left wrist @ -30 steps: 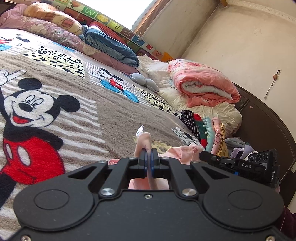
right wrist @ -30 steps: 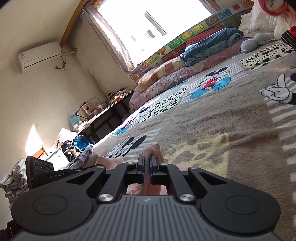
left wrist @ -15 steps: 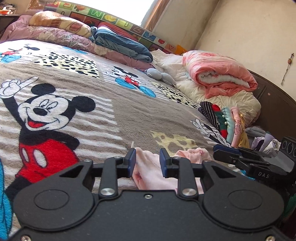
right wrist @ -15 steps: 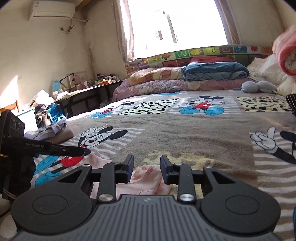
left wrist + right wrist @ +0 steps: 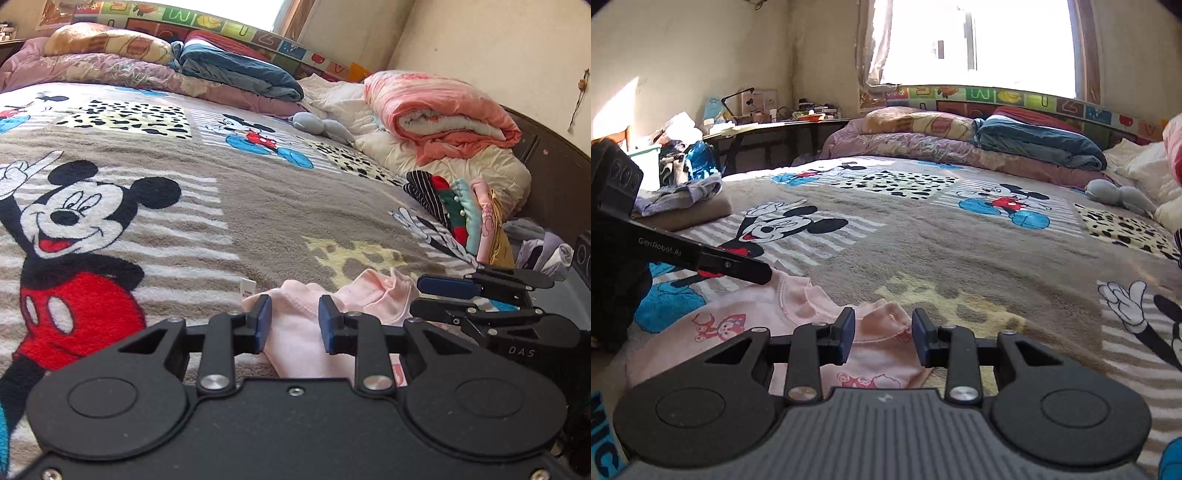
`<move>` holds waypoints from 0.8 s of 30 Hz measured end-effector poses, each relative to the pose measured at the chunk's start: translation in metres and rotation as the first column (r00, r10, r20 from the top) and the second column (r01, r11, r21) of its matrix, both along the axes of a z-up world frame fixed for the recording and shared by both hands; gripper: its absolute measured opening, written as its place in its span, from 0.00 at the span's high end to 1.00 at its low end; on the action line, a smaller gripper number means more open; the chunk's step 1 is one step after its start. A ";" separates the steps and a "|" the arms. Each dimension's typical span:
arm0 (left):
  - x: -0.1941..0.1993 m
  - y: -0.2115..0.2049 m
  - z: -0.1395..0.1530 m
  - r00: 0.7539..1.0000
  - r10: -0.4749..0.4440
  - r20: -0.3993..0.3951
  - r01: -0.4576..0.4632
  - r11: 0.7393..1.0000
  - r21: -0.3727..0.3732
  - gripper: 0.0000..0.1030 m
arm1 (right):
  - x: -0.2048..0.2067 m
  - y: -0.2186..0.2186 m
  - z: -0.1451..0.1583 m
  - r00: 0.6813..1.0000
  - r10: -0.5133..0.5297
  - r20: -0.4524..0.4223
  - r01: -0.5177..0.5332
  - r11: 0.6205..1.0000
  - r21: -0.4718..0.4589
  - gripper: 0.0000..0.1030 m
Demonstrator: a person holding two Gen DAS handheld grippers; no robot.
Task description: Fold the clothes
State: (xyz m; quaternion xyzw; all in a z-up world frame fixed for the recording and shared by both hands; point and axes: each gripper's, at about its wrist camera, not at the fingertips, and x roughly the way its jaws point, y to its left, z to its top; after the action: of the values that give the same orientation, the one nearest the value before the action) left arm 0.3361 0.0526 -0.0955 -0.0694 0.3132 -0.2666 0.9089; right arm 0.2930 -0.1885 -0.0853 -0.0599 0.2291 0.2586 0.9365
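Pink garment point(image 5: 306, 325) lay flat on the bed blanket point(image 5: 229, 206), just ahead of and under both tools. Left hand-held gripper point(image 5: 294, 325) had a narrow gap w/ cloth between the pads but not pinched. Right hand-held gripper point(image 5: 882, 334) was opening, fabric below, nothing held. Risks, my guess: pads could snag the soft knit on pull-back & drag the fold open; a re-grab might also catch blanket pile w/ the shirt.

The black two-finger right gripper point(image 5: 882, 334) is opening its jaws over a pale pink printed cotton garment point(image 5: 783, 317) lying on the brown cartoon-mouse fleece blanket point(image 5: 960, 251), pads gripping nothing.
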 end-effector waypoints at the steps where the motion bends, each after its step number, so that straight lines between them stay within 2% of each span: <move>1: 0.001 -0.008 -0.001 1.000 -0.008 0.009 0.008 0.999 0.041 0.76 | 0.001 0.003 -0.004 1.000 0.006 -0.013 -0.006 1.000 -0.013 0.65; 3: 0.003 -0.018 -0.001 0.999 -0.037 0.020 0.035 0.996 0.080 0.69 | 0.013 0.002 -0.010 0.997 -0.029 -0.076 0.028 1.000 -0.015 0.64; 6: 0.002 -0.018 -0.003 0.998 -0.047 0.028 0.045 0.996 0.080 0.68 | 0.019 -0.006 -0.010 0.991 -0.045 -0.123 0.047 0.999 0.015 0.63; 9: -0.001 -0.004 0.005 0.998 -0.035 0.051 0.034 0.999 0.017 0.68 | 0.012 -0.002 -0.007 0.995 -0.051 -0.088 0.050 0.999 -0.019 0.63; 13: -0.009 0.005 0.018 0.994 -0.056 0.097 0.058 0.998 -0.012 0.68 | -0.003 0.006 0.006 1.000 -0.007 0.028 0.008 1.000 -0.030 0.62; 15: -0.008 -0.003 0.015 0.994 -0.081 0.078 0.080 0.997 0.017 0.68 | -0.008 0.011 0.008 0.998 0.023 0.053 -0.021 0.999 -0.050 0.61; 16: -0.006 -0.010 0.010 0.994 -0.093 0.053 0.091 0.995 0.046 0.68 | -0.006 0.015 0.005 0.999 0.026 0.035 -0.024 0.997 -0.078 0.59; 18: -0.009 -0.024 0.005 0.992 -0.109 0.065 0.100 0.987 0.123 0.68 | 0.007 0.010 -0.008 0.997 -0.008 -0.075 0.001 0.996 -0.091 0.52; 20: -0.012 -0.037 0.001 0.989 -0.125 0.085 0.106 0.974 0.203 0.67 | 0.012 -0.002 -0.012 0.993 -0.031 -0.118 0.027 0.999 -0.036 0.52; 24: -0.020 -0.024 0.008 0.984 -0.136 0.114 0.117 0.980 0.162 0.67 | 0.001 -0.007 -0.005 0.996 -0.047 -0.073 0.044 0.998 -0.041 0.53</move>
State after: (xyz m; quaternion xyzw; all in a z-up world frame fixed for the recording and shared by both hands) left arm 0.3161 0.0285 -0.0874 0.0380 0.2794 -0.3027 0.9104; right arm 0.2940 -0.1959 -0.0904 -0.0634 0.2701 0.2346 0.9317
